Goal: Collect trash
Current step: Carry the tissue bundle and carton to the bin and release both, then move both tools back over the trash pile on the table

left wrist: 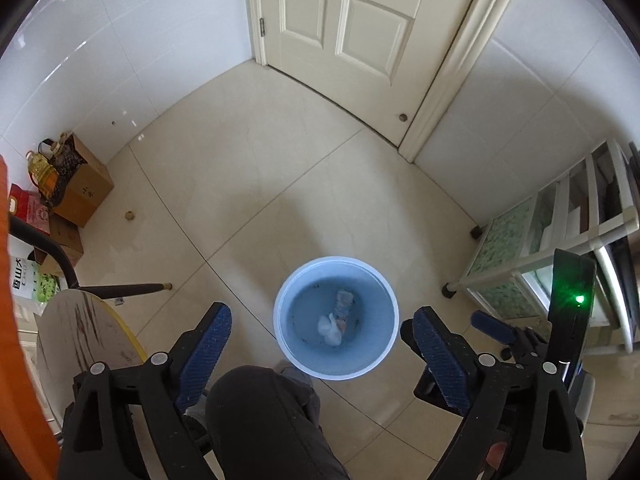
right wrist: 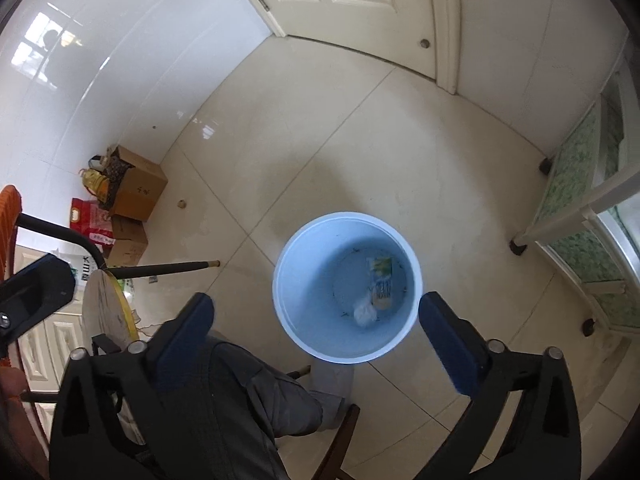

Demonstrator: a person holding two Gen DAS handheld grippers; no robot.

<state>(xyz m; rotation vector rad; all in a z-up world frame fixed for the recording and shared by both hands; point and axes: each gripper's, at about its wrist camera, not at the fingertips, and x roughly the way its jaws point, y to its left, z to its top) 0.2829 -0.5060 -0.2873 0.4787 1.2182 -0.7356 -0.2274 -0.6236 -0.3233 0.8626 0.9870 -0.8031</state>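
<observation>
A light blue bin (left wrist: 285,344) (right wrist: 298,280) stands on the tiled floor below both grippers. At its bottom lie a crumpled white tissue (left wrist: 330,330) (right wrist: 365,311) and a printed wrapper (left wrist: 345,301) (right wrist: 382,280). My left gripper (left wrist: 320,316) hangs over the bin, open, with nothing between its blue pads. My right gripper (right wrist: 318,300) is open above the bin as well and holds nothing. In the left wrist view the right gripper's body (left wrist: 568,312) shows at the right with a green light. A person's knee in dark trousers (left wrist: 260,412) (right wrist: 240,392) is just in front of the bin.
Cardboard boxes (left wrist: 86,190) (right wrist: 138,192), an oil bottle (left wrist: 42,174) and a red bag (right wrist: 90,220) stand by the left wall. A small brown round thing (left wrist: 129,215) lies on the floor. A round wooden tabletop (left wrist: 84,332) is at left, a wheeled shelf (left wrist: 532,248) at right, a closed door (left wrist: 344,20) behind.
</observation>
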